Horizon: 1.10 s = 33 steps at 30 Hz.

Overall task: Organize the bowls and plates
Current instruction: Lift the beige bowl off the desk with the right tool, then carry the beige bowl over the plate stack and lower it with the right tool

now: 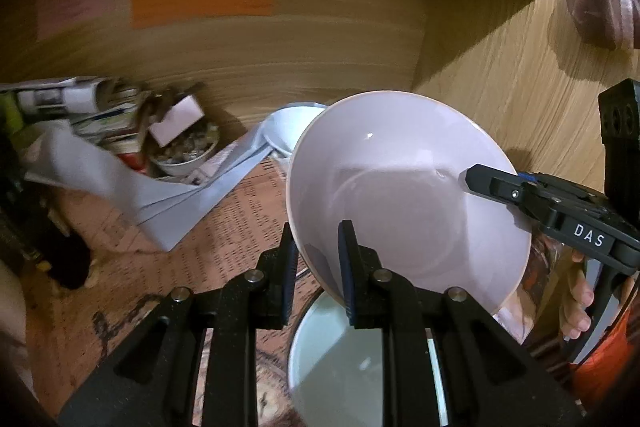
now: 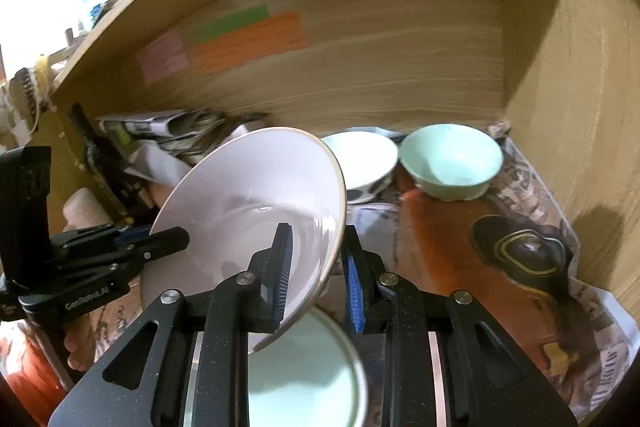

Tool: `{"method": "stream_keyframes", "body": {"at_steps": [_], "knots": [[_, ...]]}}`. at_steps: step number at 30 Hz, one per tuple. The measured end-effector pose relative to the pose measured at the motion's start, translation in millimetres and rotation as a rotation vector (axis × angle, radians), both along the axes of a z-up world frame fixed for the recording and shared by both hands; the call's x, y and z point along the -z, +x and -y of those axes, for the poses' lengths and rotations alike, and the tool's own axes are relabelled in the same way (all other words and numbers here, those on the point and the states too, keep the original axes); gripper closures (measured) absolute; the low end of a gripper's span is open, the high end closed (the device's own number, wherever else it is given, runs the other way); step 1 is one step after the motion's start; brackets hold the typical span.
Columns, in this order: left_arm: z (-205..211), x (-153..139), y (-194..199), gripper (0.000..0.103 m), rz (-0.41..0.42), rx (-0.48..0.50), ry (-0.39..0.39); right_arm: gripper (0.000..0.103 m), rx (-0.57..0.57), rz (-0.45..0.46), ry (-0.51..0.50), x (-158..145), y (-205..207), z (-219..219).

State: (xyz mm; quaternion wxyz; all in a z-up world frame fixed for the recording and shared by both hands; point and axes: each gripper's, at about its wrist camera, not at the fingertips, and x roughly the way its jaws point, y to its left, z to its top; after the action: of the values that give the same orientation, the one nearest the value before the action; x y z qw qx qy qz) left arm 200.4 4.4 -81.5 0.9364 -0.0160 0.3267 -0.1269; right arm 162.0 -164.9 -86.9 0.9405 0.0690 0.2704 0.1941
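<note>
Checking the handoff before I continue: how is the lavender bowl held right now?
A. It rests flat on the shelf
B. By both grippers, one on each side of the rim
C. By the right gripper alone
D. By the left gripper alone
B: the lavender bowl is tilted in the air, its rim between the fingers of the right gripper and the left gripper.

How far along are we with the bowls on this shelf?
Two bowls, a white bowl and a mint-green bowl, already sit at the back. In hand: both the left gripper and right gripper clamp the pale pink bowl, tilted above a light plate. Setting it down remains.
</note>
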Motion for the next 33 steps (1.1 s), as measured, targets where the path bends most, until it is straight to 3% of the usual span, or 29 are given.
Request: {"method": "stream_keyframes", "body": {"at_steps": [17, 33], "knots": [[-66, 4, -72, 0.084, 0.038, -0.136, -0.017, 0.080, -0.145, 0.029, -0.030, 5, -34, -76], [-117, 30, -116, 0.084, -0.013, -0.257, -0.010, 0.080, -0.286, -0.070, -0.058, 35, -35, -133]]}}
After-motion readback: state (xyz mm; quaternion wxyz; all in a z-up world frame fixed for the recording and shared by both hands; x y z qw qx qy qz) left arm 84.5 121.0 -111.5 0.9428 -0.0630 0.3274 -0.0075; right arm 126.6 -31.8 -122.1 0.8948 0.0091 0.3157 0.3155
